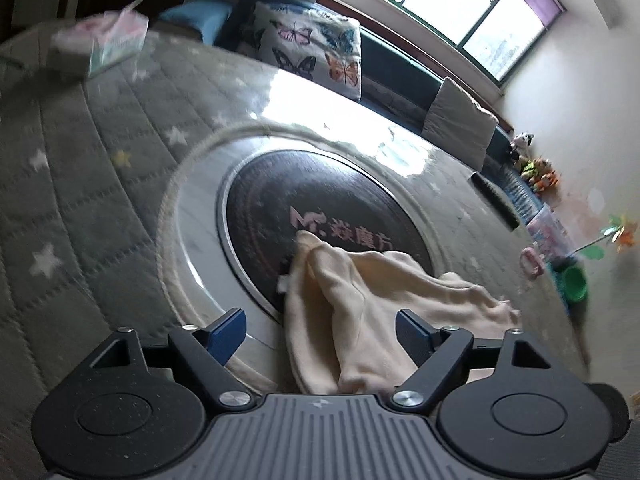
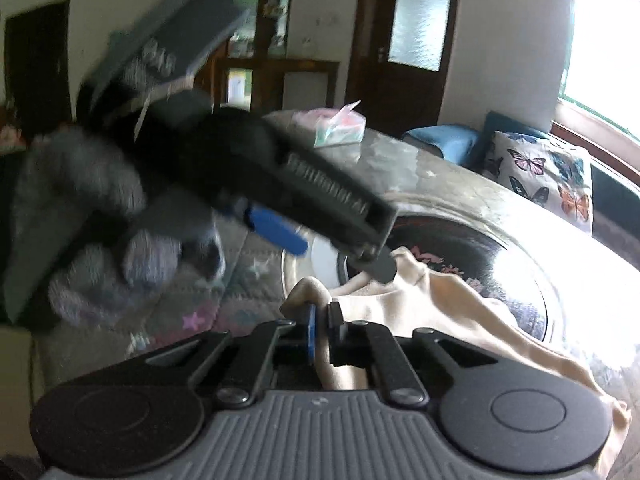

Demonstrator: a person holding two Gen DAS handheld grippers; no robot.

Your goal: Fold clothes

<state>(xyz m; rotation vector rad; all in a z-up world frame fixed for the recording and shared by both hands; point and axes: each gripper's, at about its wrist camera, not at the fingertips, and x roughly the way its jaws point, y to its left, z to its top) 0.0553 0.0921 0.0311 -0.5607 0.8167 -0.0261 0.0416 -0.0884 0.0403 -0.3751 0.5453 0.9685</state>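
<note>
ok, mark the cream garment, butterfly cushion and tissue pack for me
cream garment (image 1: 384, 304): left wrist view, middle of the rumpled cloth.
butterfly cushion (image 1: 312, 48): left wrist view, printed face.
tissue pack (image 2: 340, 126): right wrist view, top of the pack.

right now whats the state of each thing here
cream garment: crumpled, unfolded, draped over the round dark table centre
right gripper: jaws shut on a garment fold
left gripper: jaws open, garment between them, not pinched
tissue pack: lying on the table

Soft matt cream cloth (image 1: 384, 300) lies on a glossy table (image 1: 248, 128).
</note>
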